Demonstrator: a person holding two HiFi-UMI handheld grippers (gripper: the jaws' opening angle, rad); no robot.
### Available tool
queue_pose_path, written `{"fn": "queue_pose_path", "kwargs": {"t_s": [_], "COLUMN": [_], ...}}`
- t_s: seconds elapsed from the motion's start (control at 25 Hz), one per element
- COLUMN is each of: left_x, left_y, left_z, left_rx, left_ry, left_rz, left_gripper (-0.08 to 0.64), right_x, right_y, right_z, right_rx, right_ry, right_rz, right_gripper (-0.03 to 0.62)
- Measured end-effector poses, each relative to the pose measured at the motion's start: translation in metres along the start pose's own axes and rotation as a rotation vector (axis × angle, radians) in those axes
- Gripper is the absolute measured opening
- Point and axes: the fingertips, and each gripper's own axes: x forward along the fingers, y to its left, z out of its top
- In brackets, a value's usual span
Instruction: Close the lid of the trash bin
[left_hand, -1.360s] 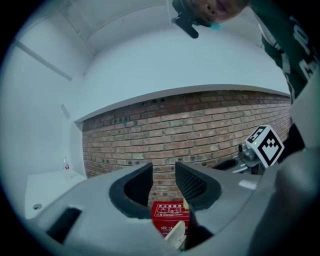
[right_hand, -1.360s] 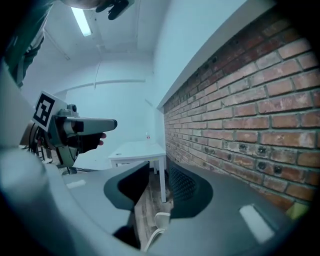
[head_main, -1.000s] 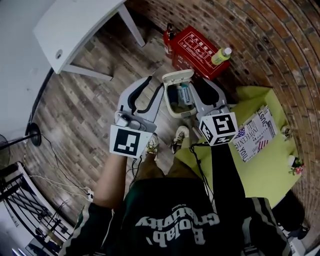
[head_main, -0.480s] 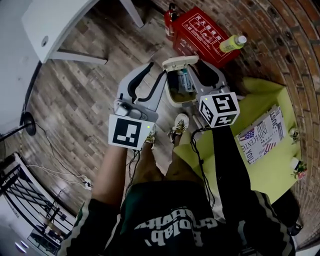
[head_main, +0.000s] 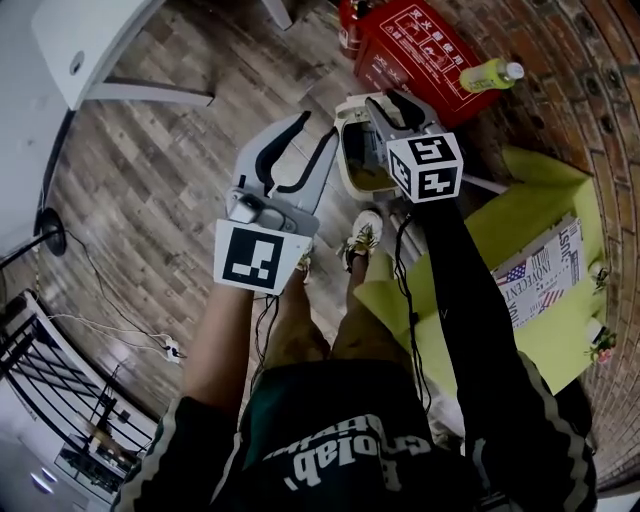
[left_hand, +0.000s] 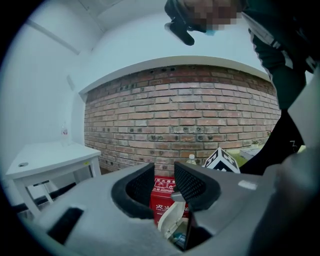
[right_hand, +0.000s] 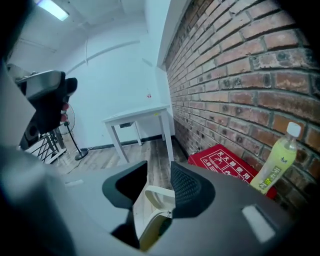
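- The right gripper (right_hand: 159, 175) is released. Its jaws have just been opening, and they stand apart with neither pad pressing on anything.
- In the gap between those jaws, low down, shows the curved top edge of the cream lid (right_hand: 156, 196), raised and tilted. Whether the right-hand pad touches it cannot be told.
- From the head view this gripper hangs right over the trash bin (head_main: 349, 160), whose mouth is uncovered.
- The left gripper (left_hand: 164, 175) is also released, jaws apart and nothing gripped. It sits beside the bin, clear of it, to the left of the right gripper.
- Through the left gripper's gap the lid and the bin's dark inside show below and ahead.
- Just beyond the bin, ahead of both grippers, stands a red box (head_main: 412, 48) with white print, set against the brick wall (right_hand: 240, 60).
- A bottle (right_hand: 274, 165) of yellow-green drink stands on the red box, to the right of the right gripper.
- Farther off, left of the left gripper, stands a white table (left_hand: 45, 156) on the wood floor (head_main: 170, 190).
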Motion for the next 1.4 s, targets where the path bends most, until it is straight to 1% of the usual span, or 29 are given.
{"fn": "queue_pose_path", "kwargs": {"t_s": [0.2, 0.4, 0.6, 0.72, 0.92, 1.0, 1.16, 1.4], "left_x": [-0.006, -0.011, -0.014, -0.015, -0.016, -0.016, -0.018, -0.021], "left_y": [0.011, 0.020, 0.023, 0.023, 0.020, 0.019, 0.017, 0.013], "left_z": [-0.012, -0.021, -0.027, -0.029, -0.032, -0.032, -0.033, -0.037], "left_rx": [-0.019, -0.028, -0.031, -0.038, -0.036, -0.035, -0.041, -0.042], "left_ry": [0.011, 0.021, 0.029, 0.030, 0.033, 0.036, 0.037, 0.040], "left_rz": [0.018, 0.029, 0.030, 0.033, 0.029, 0.028, 0.030, 0.032], "left_gripper": [0.130, 0.130, 0.130, 0.130, 0.130, 0.130, 0.130, 0.130], "right_x": [0.032, 0.054, 0.064, 0.065, 0.071, 0.073, 0.073, 0.067], "right_y": [-0.014, -0.023, -0.029, -0.030, -0.035, -0.038, -0.039, -0.035], "right_z": [-0.021, -0.037, -0.059, -0.062, -0.058, -0.063, -0.067, -0.073], "right_rx": [0.051, 0.048, 0.049, 0.056, 0.034, 0.055, 0.140, 0.143], "right_ry": [0.060, 0.133, 0.209, 0.212, 0.255, 0.277, 0.284, 0.270], "right_rz": [-0.026, -0.045, -0.063, -0.066, -0.093, -0.086, -0.075, -0.079], "right_gripper": [0.163, 0.166, 0.172, 0.172, 0.173, 0.173, 0.175, 0.175]}}
